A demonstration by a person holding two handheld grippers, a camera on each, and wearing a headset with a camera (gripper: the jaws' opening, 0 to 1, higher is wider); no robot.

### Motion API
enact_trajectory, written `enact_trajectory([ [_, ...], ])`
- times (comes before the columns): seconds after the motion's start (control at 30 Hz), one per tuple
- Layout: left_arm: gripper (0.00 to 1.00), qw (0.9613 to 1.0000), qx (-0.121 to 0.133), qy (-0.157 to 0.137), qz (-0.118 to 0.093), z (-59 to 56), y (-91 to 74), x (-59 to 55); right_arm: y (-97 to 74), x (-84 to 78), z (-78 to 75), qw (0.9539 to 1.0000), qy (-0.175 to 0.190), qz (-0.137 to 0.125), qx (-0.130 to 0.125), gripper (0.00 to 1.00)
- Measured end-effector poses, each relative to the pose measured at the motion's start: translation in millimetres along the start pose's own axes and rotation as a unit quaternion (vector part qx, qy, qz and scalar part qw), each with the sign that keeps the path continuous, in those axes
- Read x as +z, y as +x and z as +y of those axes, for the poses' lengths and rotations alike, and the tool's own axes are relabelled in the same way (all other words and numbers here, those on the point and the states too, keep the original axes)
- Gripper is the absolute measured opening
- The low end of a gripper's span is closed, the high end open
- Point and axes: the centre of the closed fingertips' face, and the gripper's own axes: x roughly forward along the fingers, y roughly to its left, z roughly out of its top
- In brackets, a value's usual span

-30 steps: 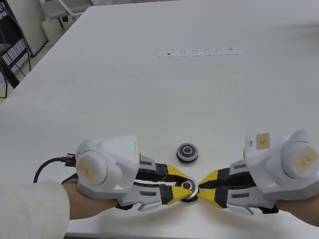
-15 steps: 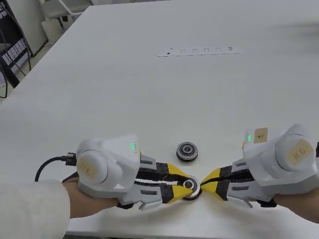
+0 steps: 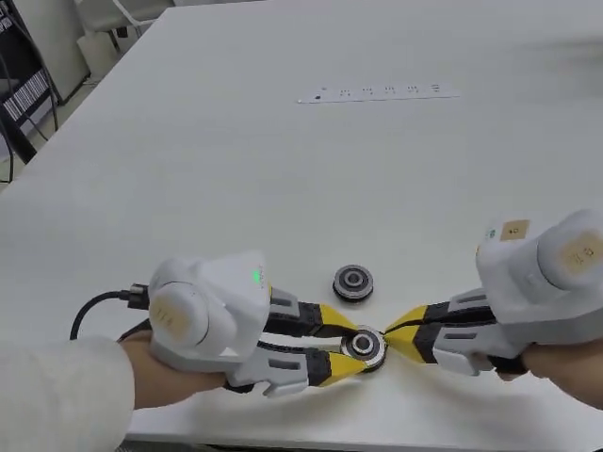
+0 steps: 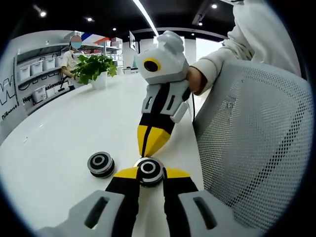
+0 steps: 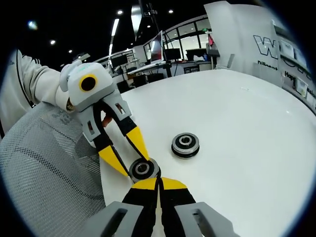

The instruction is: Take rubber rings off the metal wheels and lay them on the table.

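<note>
A metal wheel (image 3: 364, 345) with a black rubber ring sits near the table's front edge, and my left gripper (image 3: 350, 350) is shut on it, one yellow jaw on each side. It shows as the wheel (image 4: 149, 170) in the left gripper view and the wheel (image 5: 143, 169) in the right gripper view. My right gripper (image 3: 386, 337) comes in from the right, its tips pinched together on the ring at the wheel's rim. A second wheel (image 3: 353, 282) with its ring on lies flat just beyond, also seen as the second wheel (image 4: 101, 164) and the second wheel (image 5: 185, 144).
The white table (image 3: 283, 169) stretches far ahead, with a white power strip (image 3: 377, 94) at the back. A grey mesh chair (image 4: 247, 148) stands at the table's near edge, and a potted plant (image 4: 96, 69) stands at the far end. A black cable (image 3: 94, 311) trails from my left gripper.
The right gripper's jaws have closed down onto the wheel's rim, and that hand has tilted up and drawn slightly right. The left gripper keeps its hold.
</note>
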Motion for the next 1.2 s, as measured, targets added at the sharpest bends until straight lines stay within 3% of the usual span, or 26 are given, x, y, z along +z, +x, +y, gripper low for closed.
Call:
enact_trajectory([
  [0.2, 0.07, 0.9992, 0.009, -0.039, -0.003, 6.2, -2.6, -0.8, -0.4, 0.3, 2.3, 0.9998, 0.020, -0.003, 0.007, 0.00],
  [0.3, 0.07, 0.9999, 0.006, -0.010, 0.001, 2.5, -0.4, -0.6, -0.2, -0.1, 2.9, 0.9995, 0.031, -0.006, 0.010, 0.00],
  [0.33, 0.07, 0.9999, 0.007, -0.015, 0.000, 2.7, 0.1, -0.1, -0.2, -0.1, 2.5, 0.9994, 0.032, -0.010, 0.009, 0.00],
  [0.5, 0.07, 0.9998, 0.007, -0.018, -0.001, 4.5, -0.1, -0.5, 2.5, -2.3, 2.3, 0.9996, 0.021, -0.017, 0.003, 0.00],
  [0.57, 0.07, 0.9998, 0.008, -0.018, -0.002, 4.6, 0.0, -0.4, 3.3, -1.1, 1.1, 0.9997, -0.014, -0.020, -0.002, 0.00],
  [0.6, 0.07, 0.9998, 0.008, -0.018, -0.001, 4.9, 0.3, -0.4, 3.7, -3.1, 2.5, 0.9999, 0.003, -0.015, -0.001, 0.00],
  [0.73, 0.07, 0.9998, 0.007, -0.018, -0.002, 4.6, 0.2, -0.1, 5.0, -6.3, 3.0, 0.9999, 0.001, 0.014, 0.008, 0.00],
  [0.8, 0.07, 0.9998, 0.008, -0.017, -0.002, 4.7, -0.3, -0.2, 4.6, -6.5, 2.8, 0.9996, -0.023, 0.018, 0.005, 0.00],
  [0.83, 0.07, 0.9998, 0.007, -0.017, -0.002, 4.6, -0.5, -0.3, 4.3, -6.6, 3.9, 0.9997, -0.014, 0.021, 0.006, 0.00],
  [0.9, 0.06, 0.9998, 0.006, -0.016, -0.002, 4.2, -0.4, -0.1, 2.5, -10.3, 7.2, 0.9986, 0.039, 0.034, 0.014, 0.00],
  [1.03, 0.06, 0.9999, 0.005, -0.014, 0.000, 4.2, -0.6, 0.0, -1.7, -5.7, 5.2, 0.9906, 0.133, 0.007, 0.031, 0.00],
  [1.13, 0.06, 0.9999, 0.005, -0.014, 0.000, 4.3, -0.8, -0.1, -3.7, -3.7, 7.0, 0.9841, 0.172, -0.005, 0.043, 0.00],
  [1.2, 0.06, 0.9999, 0.005, -0.014, 0.000, 4.4, -0.9, -0.1, -4.1, -2.9, 8.7, 0.9844, 0.170, -0.007, 0.045, 0.00],
])
